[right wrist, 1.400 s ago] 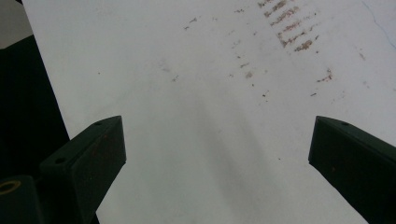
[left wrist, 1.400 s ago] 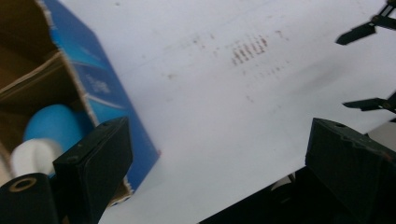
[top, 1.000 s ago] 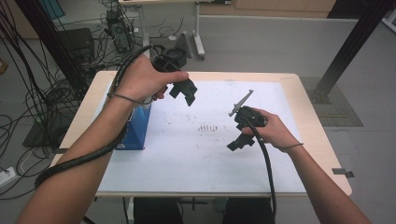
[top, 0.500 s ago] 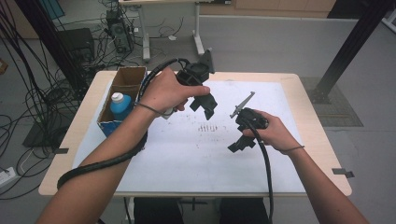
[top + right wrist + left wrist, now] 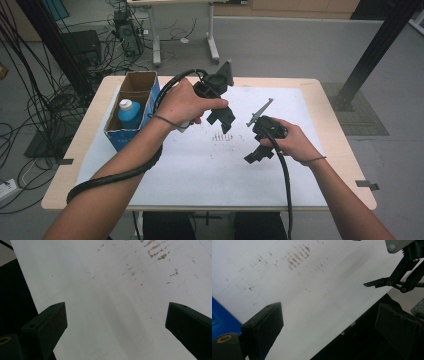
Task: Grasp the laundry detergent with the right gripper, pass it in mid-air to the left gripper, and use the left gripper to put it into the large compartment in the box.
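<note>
Right now both of your grippers are empty and spread wide over the white sheet [image 5: 200,170] that covers the table [image 5: 330,115]. The left gripper [image 5: 224,120] hangs above the sheet's middle, just past the patch of brown marks [image 5: 220,137]. Its own view shows the jaws well apart with nothing between them. The right gripper [image 5: 257,155] sits lower and closer to you, right of those marks, and its jaws are just as wide with bare sheet between them.

The nearest thing to take is the blue bottle [image 5: 129,112]. It stands upright in the near half of the cardboard box [image 5: 137,82], which lies along the table's left edge, toward the far left corner. From your left gripper the bottle lies to the left and slightly toward you. Your right gripper is well apart from it, with the left hand in between. So the left arm looks like the one to send.

Since the bottle's long axis is vertical and the box walls close in its sides, I would judge that you need to come down from above onto the cap or neck rather than reach in level.
</note>
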Tool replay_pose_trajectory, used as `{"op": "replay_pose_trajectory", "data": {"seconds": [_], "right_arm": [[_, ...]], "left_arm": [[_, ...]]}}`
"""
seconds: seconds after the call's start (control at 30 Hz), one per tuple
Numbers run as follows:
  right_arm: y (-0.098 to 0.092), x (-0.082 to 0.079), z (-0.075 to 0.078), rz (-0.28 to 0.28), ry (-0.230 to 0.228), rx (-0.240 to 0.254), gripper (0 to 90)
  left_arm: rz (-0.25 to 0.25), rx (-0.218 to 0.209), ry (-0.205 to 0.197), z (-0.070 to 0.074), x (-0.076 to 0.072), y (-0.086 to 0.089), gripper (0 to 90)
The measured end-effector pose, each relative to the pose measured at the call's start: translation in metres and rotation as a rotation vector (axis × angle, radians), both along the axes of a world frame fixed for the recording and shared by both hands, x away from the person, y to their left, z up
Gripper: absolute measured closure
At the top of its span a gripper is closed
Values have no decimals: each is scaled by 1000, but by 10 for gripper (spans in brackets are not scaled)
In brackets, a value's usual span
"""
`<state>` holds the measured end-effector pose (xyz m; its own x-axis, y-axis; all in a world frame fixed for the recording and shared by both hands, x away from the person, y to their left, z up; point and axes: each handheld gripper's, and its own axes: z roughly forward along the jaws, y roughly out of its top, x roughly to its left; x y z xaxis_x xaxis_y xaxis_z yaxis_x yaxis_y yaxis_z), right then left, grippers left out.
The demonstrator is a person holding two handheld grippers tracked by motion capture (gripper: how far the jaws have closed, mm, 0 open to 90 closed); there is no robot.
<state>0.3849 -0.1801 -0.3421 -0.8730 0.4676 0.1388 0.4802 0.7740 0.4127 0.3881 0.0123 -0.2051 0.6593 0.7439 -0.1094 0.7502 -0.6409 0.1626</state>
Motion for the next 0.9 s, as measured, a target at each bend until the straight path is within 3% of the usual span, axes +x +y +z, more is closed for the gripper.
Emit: {"op": "replay_pose_trajectory", "data": {"seconds": [0.9], "right_arm": [[-3, -2, -2, -6, 9, -7, 35]], "left_arm": [[4, -8, 9, -6, 0, 3, 81]]}}
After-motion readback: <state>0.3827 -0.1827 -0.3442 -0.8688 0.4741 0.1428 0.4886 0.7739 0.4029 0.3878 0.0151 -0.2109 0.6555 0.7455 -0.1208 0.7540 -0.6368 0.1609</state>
